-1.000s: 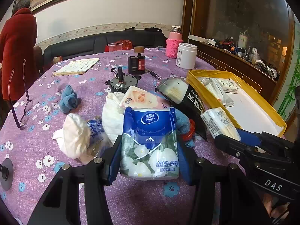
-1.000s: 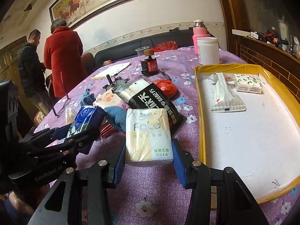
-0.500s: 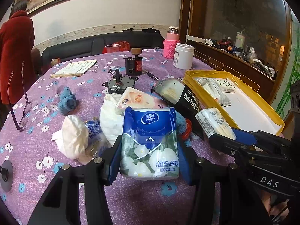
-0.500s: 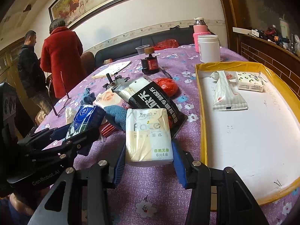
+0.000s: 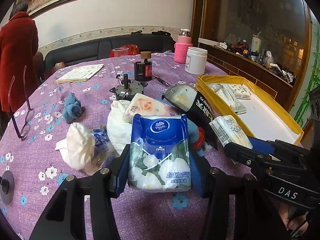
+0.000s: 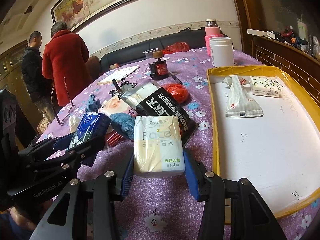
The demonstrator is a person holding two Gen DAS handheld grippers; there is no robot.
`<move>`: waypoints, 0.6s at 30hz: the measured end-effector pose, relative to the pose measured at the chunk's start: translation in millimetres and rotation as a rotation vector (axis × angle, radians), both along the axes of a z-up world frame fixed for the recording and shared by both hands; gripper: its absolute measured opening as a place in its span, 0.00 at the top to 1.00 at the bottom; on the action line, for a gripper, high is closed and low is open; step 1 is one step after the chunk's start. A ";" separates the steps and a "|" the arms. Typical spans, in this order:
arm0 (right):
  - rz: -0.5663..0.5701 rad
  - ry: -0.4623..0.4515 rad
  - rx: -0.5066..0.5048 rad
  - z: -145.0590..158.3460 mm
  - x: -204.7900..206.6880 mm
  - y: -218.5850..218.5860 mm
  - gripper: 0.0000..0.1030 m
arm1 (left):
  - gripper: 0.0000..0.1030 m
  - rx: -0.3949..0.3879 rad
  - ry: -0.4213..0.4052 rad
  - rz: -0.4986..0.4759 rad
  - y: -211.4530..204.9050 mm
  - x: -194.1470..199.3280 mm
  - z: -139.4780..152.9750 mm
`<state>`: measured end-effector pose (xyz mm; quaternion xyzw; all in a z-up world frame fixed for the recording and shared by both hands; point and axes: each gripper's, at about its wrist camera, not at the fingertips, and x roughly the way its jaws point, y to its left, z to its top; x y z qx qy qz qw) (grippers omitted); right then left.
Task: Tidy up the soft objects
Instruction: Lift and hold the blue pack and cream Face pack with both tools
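In the left wrist view, a blue Vinda tissue pack (image 5: pixel 159 154) is clamped at lower centre by the left gripper (image 5: pixel 159 170). In the right wrist view, a cream tissue pack (image 6: pixel 158 144) is gripped at lower centre by the right gripper (image 6: pixel 159 168), left of the yellow tray (image 6: pixel 212 108).

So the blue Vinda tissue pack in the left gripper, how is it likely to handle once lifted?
The blue Vinda tissue pack is probably light and squashy: its film wrapper bulges between the left gripper pads. The glossy plastic may be slippery, so it could slide if the grip loosens. It likely keeps its block shape rather than flopping, since it stands out from the pads unsupported.
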<state>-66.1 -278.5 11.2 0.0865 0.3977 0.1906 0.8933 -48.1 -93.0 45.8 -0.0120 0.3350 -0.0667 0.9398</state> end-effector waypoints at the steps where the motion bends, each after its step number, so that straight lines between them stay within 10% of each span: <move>1: -0.001 0.001 0.000 0.0 0.0 0.0 0.51 | 0.50 -0.001 0.000 -0.001 0.2 0.1 0.0; 18: -0.011 0.016 0.002 -2.0 1.6 -1.5 0.51 | 0.50 -0.027 0.023 -0.018 1.7 3.0 -1.3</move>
